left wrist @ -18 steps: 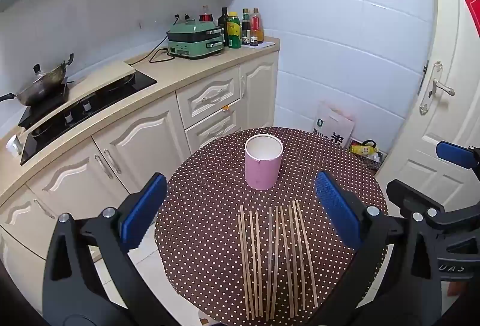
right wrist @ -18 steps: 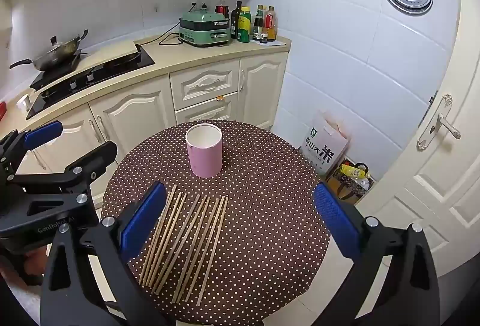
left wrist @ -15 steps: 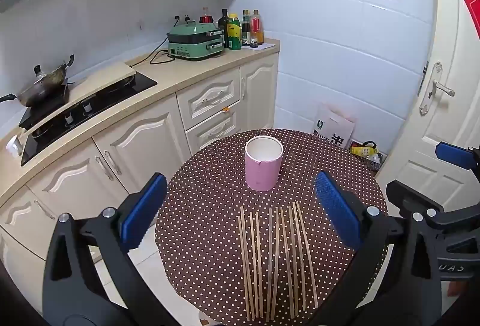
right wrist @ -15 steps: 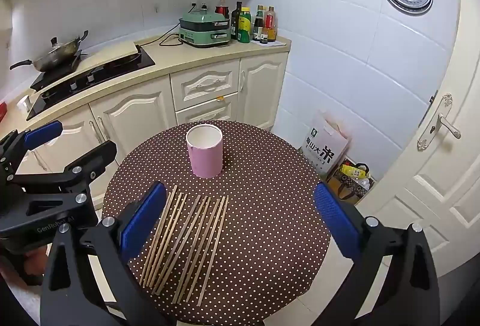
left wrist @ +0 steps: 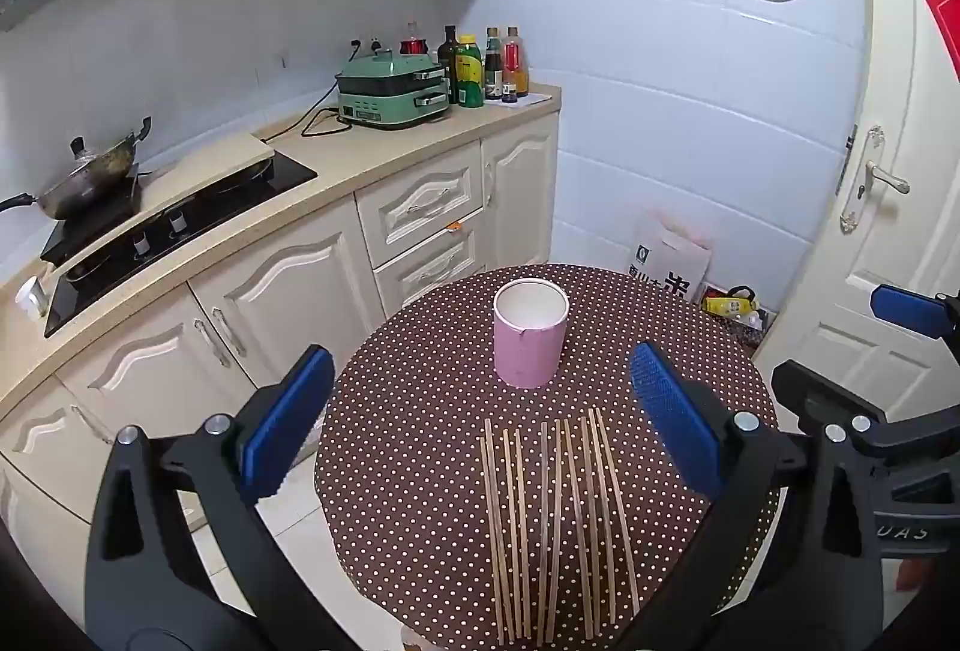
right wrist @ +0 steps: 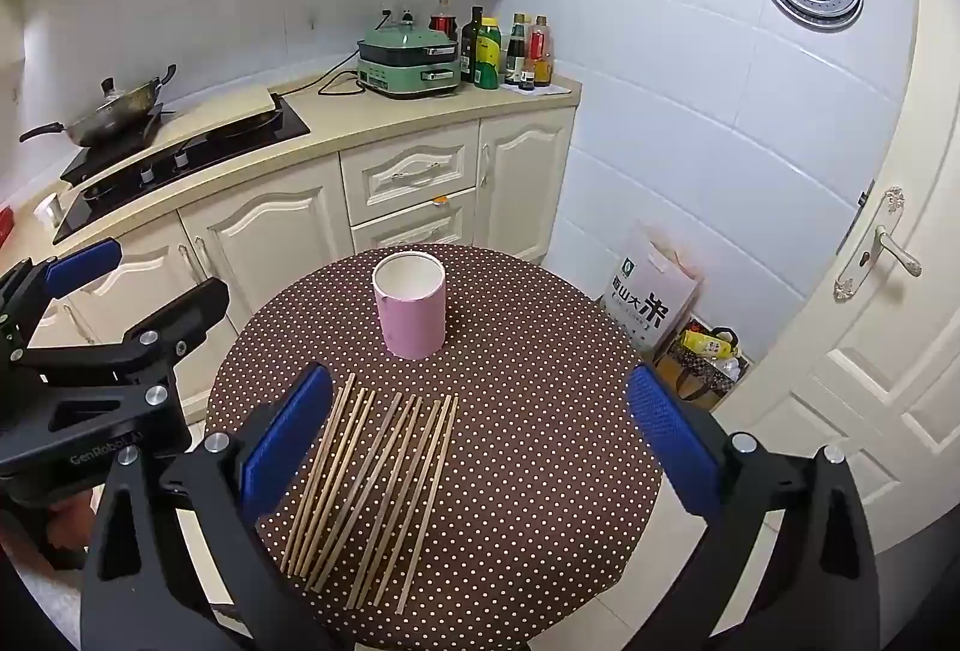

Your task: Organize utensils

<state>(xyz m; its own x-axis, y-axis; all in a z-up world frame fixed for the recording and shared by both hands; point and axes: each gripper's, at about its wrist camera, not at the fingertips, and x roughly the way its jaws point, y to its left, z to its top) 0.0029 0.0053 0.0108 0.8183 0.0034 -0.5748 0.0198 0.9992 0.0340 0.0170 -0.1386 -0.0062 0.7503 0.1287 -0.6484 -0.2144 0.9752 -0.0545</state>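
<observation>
round table (left wrist: 420,411) in brown polka-dot cloth, pink cup (left wrist: 530,341) upright, row of chopsticks (left wrist: 555,519) nearer the camera

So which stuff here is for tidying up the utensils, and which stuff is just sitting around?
For the job:
- wooden chopsticks lying loose on the table
- pink cup, upright and empty
- left gripper and right gripper, both open

Just sitting around:
- wok on the stove
- green cooker
- sauce bottles
- paper bag on the floor
</observation>
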